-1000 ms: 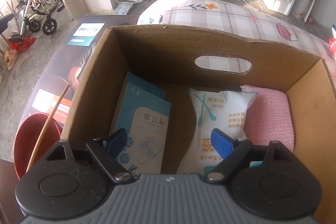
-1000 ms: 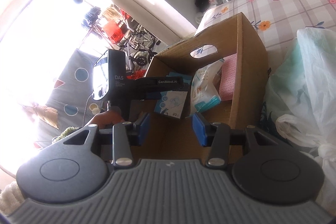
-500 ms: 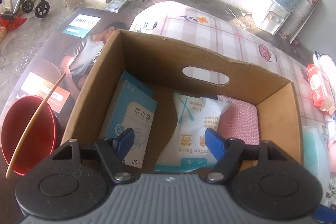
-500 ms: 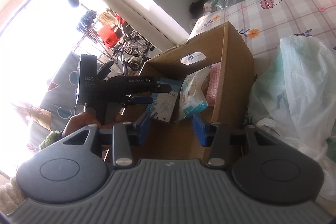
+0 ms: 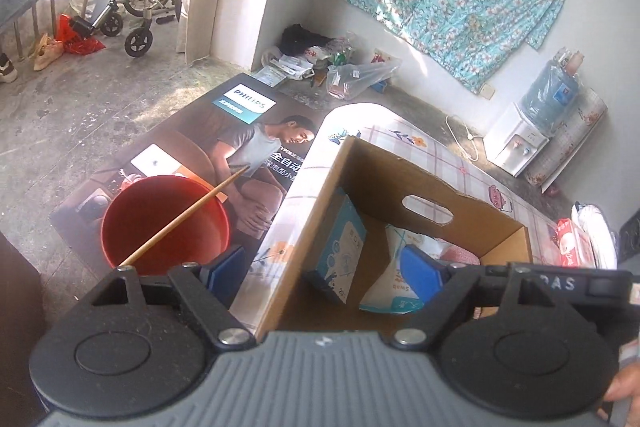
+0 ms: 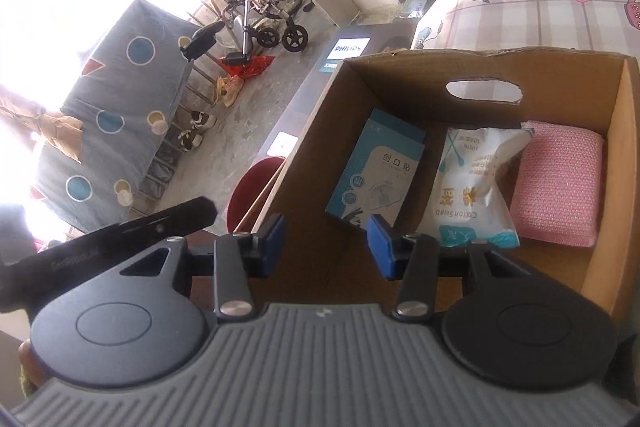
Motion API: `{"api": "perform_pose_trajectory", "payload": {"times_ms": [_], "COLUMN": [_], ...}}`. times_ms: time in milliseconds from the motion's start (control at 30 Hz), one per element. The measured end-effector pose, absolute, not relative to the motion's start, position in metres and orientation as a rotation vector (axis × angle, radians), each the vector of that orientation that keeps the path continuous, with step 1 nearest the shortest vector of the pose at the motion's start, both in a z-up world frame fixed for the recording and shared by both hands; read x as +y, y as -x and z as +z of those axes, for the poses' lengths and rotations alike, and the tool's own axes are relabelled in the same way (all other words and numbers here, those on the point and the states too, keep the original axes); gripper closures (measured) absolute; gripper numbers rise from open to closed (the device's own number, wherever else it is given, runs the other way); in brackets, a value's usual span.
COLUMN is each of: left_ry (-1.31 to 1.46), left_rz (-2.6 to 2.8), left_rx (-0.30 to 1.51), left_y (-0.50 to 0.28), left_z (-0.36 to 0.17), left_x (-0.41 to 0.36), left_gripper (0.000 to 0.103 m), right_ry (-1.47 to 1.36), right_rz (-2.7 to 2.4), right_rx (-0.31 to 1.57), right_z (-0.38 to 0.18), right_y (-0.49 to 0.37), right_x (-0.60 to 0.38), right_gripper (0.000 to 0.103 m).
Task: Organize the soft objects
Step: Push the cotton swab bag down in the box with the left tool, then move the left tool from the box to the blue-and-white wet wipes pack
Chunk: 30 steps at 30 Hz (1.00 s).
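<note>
Apparently the cotton swab bag (image 6: 472,187) in the cardboard box (image 6: 616,187) is light and crumply; its middle is best pinched. Both the left hand-held gripper (image 5: 324,269), whose jaws have just been opening, and the right hand-held gripper (image 6: 326,247) are released, nothing held.

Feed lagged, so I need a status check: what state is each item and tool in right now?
Cardboard box: open-topped, upright.
Blue plaster box: leaning in the box's left part.
Cotton swab bag: sealed, lying in the middle.
Pink sponge: lying at the right wall.
Red bucket: upright, stick resting inside.
Left tool: open, jaws just widened, nothing between them.
Right tool: open, empty.
</note>
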State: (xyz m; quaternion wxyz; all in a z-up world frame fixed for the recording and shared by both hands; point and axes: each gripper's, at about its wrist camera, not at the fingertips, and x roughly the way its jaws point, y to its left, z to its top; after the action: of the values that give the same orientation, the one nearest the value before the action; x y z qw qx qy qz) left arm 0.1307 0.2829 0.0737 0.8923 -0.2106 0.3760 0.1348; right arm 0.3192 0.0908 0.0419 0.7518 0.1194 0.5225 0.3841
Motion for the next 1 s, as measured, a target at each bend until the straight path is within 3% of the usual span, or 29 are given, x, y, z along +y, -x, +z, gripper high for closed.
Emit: {"api": "perform_pose_trajectory", "payload": {"times_ms": [233, 667, 1000], "left_ry": [0.478, 0.526, 0.486], "left_rz": [0.352, 0.382, 0.381], "left_rx": [0.721, 0.729, 0.716], "left_y": [-0.092, -0.075, -0.073], "left_z": [0.067, 0.050, 0.056], "left_x": [0.314, 0.342, 0.328], "left_gripper": [0.017, 0.017, 0.017], "right_ry": [-0.064, -0.010, -0.073], "right_rz": [0.702, 0.686, 0.686], "right_rx": [1.171, 1.103, 1.040], "right_z": [-0.008, -0.049, -0.017], "right_y": [-0.359, -0.364, -0.366], "right_x": [0.175, 0.200, 0.177], "right_gripper": [0.057, 0.057, 0.057]}}
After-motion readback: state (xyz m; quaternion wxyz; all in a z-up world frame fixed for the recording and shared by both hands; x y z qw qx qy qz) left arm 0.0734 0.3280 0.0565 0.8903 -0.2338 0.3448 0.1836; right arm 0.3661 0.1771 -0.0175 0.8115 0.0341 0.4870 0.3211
